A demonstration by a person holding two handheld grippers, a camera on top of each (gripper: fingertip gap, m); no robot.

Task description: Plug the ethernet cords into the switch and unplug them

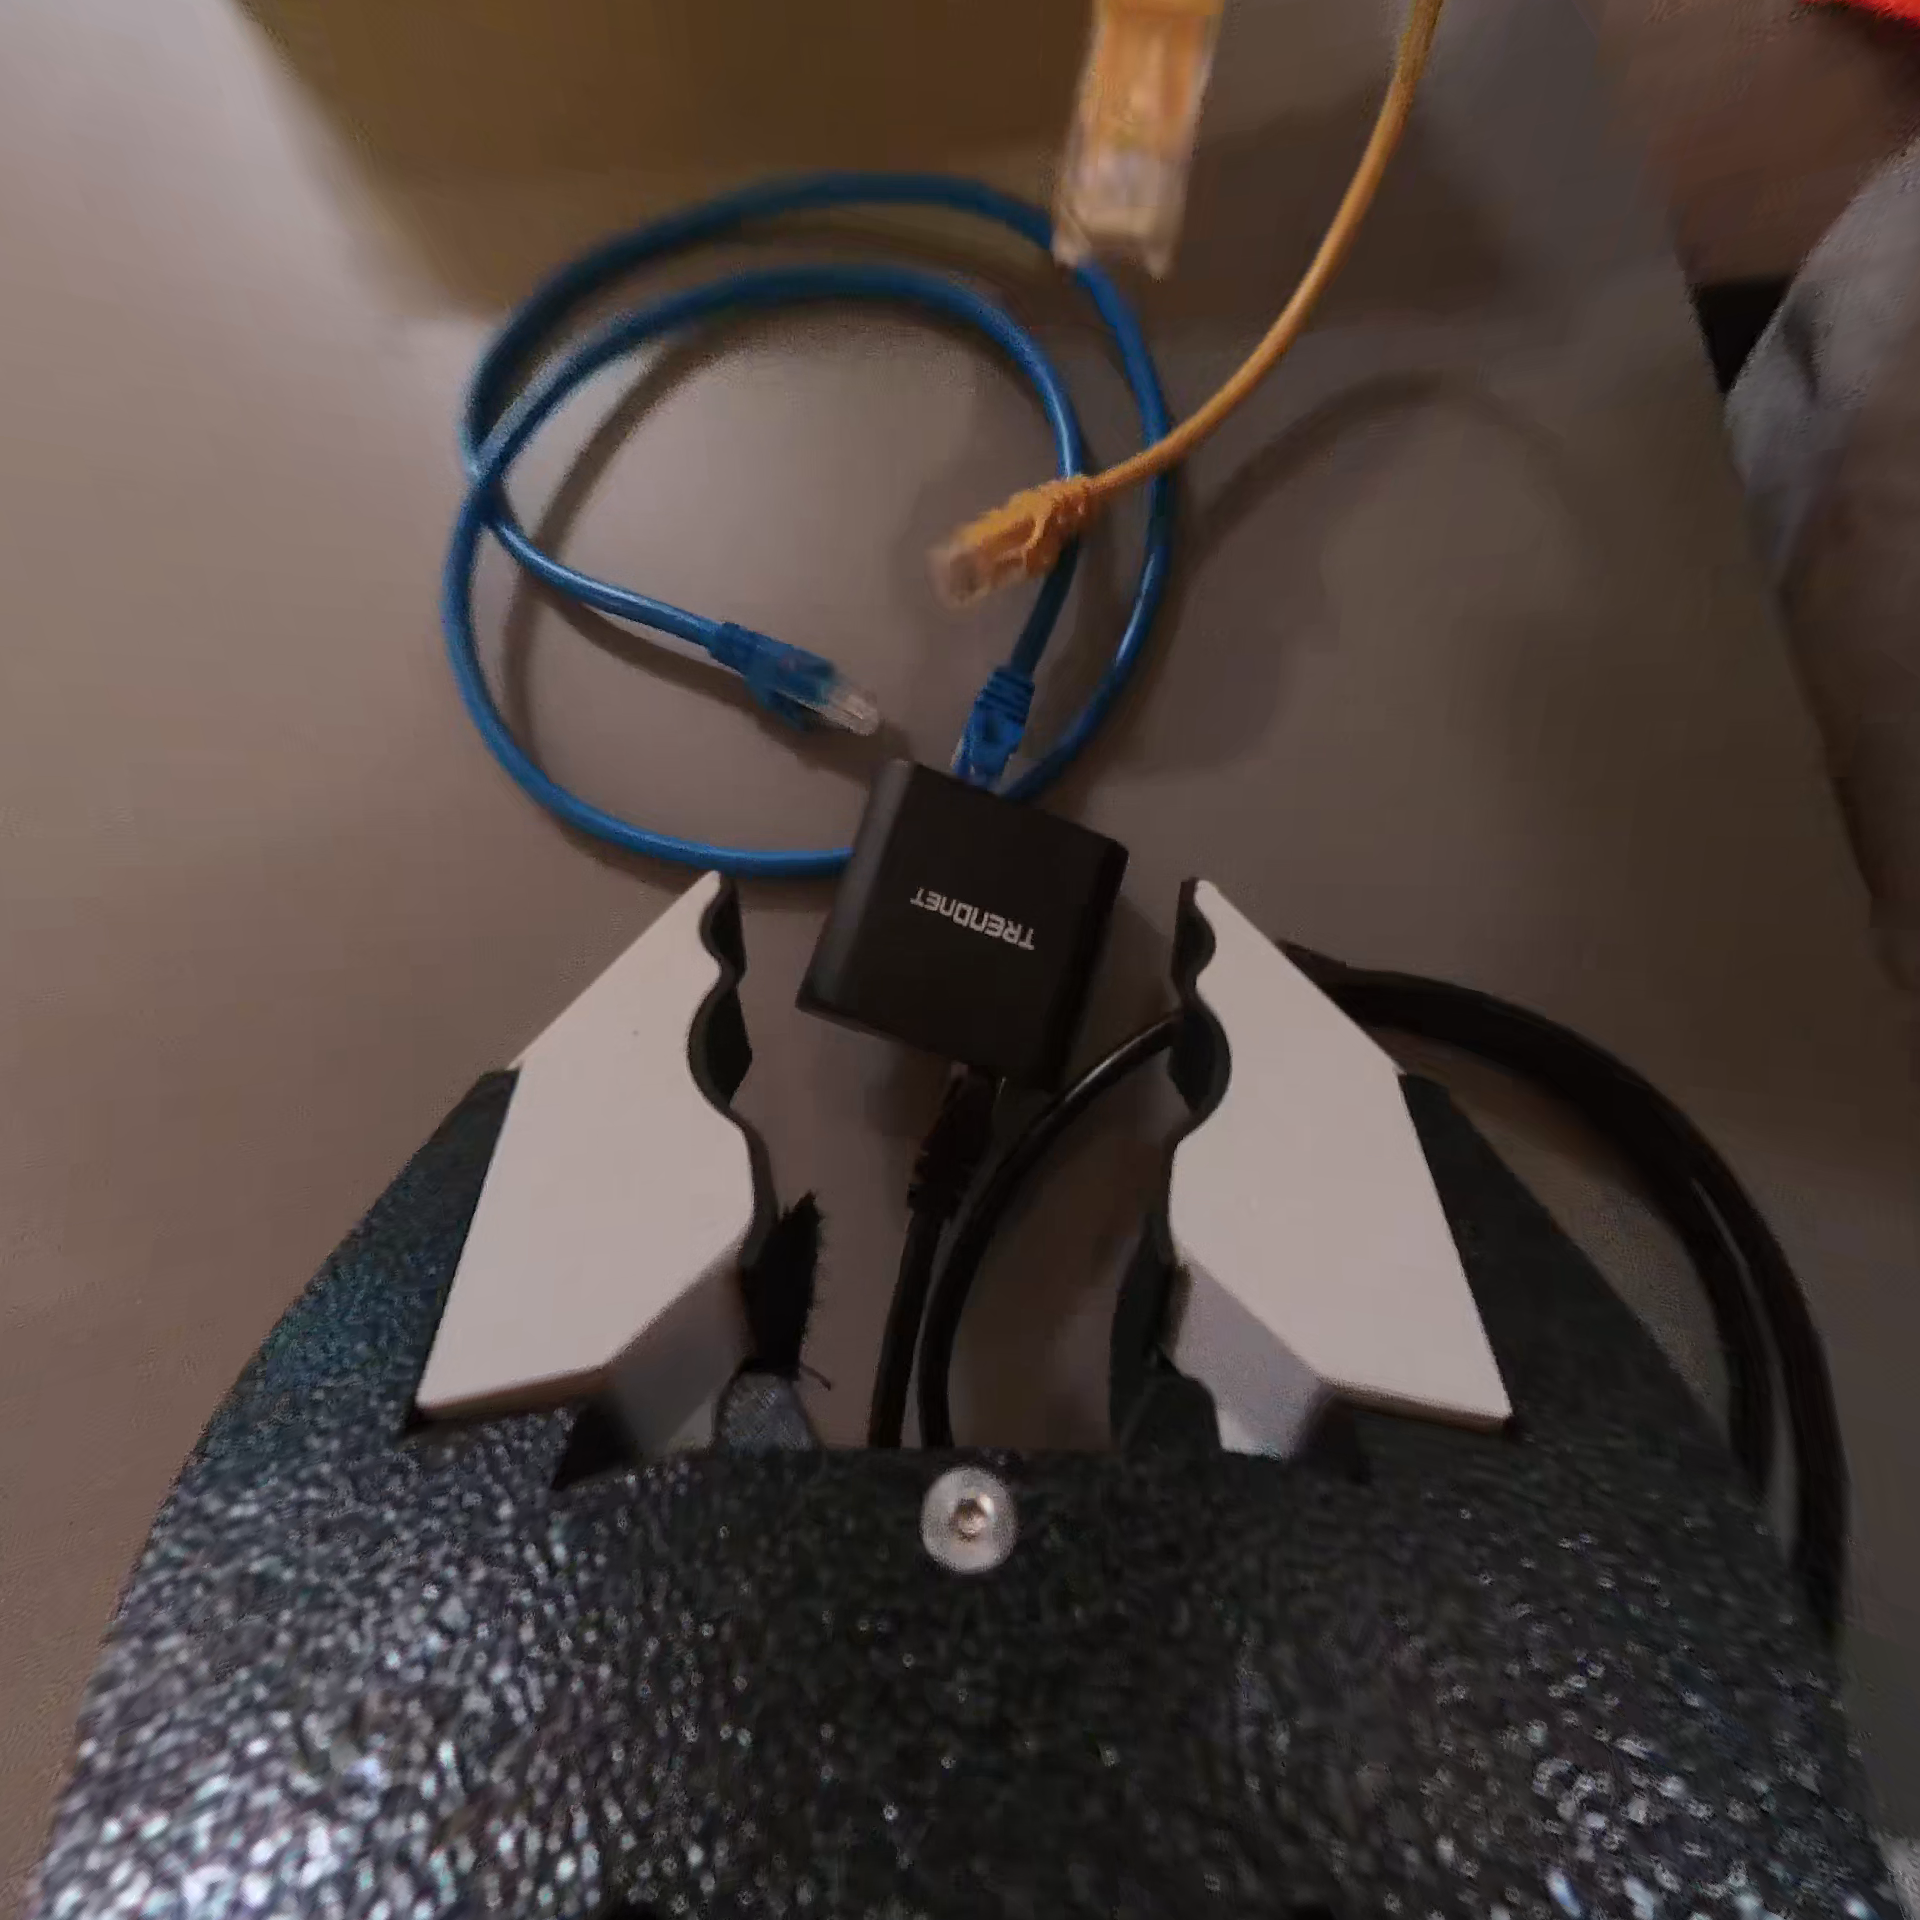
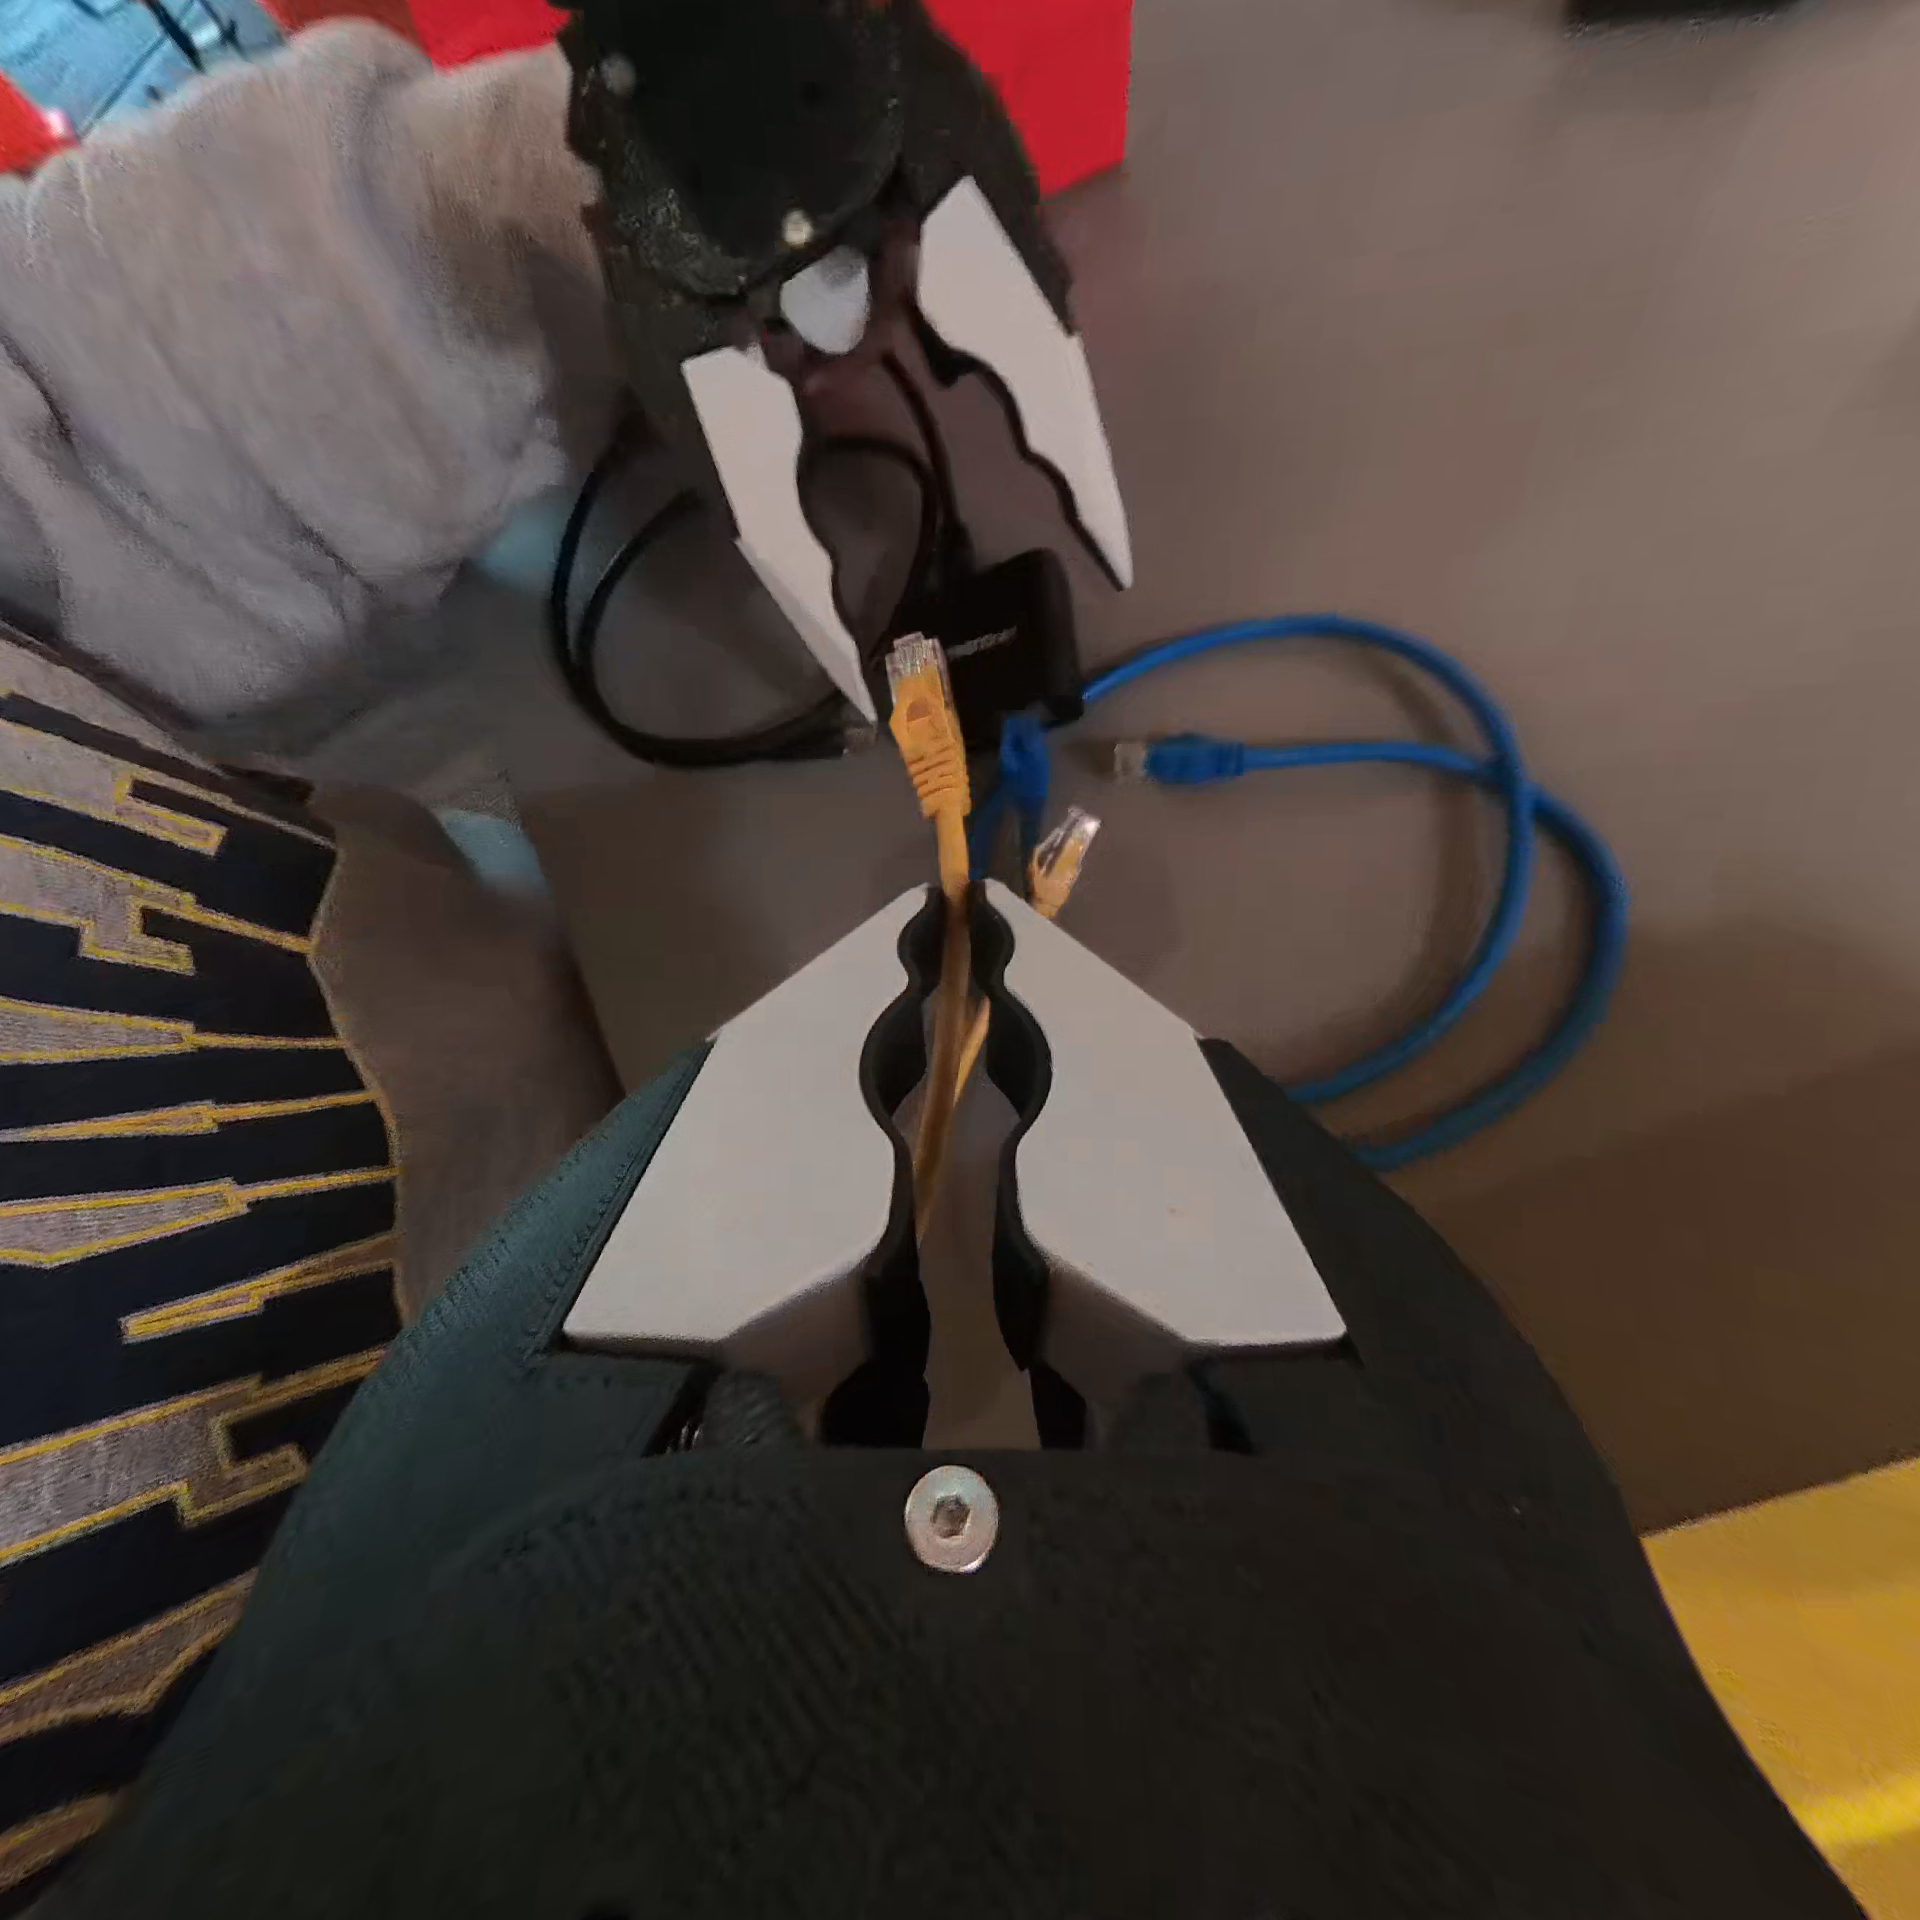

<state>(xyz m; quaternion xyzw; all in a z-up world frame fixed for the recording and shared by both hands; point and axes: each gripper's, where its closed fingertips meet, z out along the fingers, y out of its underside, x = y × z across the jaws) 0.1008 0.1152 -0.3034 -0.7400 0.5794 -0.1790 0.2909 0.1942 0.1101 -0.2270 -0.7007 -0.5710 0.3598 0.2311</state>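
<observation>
A small black switch (image 1: 961,920) lies on the grey table, between the tips of my open left gripper (image 1: 956,904), which hovers above it. One blue cord plug (image 1: 992,727) sits in the switch's far side; the blue cord's other plug (image 1: 810,691) lies loose. My right gripper (image 2: 961,894) is shut on the yellow cord (image 2: 940,1039) and holds its plug (image 2: 925,717) up near the switch (image 2: 1003,644). The yellow cord's second plug (image 2: 1060,847) hangs free. The left gripper also shows in the right wrist view (image 2: 997,644), open over the switch.
A black power cable (image 1: 1558,1091) coils from the switch's near side. The blue cord (image 2: 1507,790) loops on the table (image 1: 1455,727). A person's grey sleeve (image 2: 260,416) and a patterned cloth (image 2: 156,1091) are at the left. A red object (image 2: 1039,73) stands behind. Left tips to right tips: about 12 cm.
</observation>
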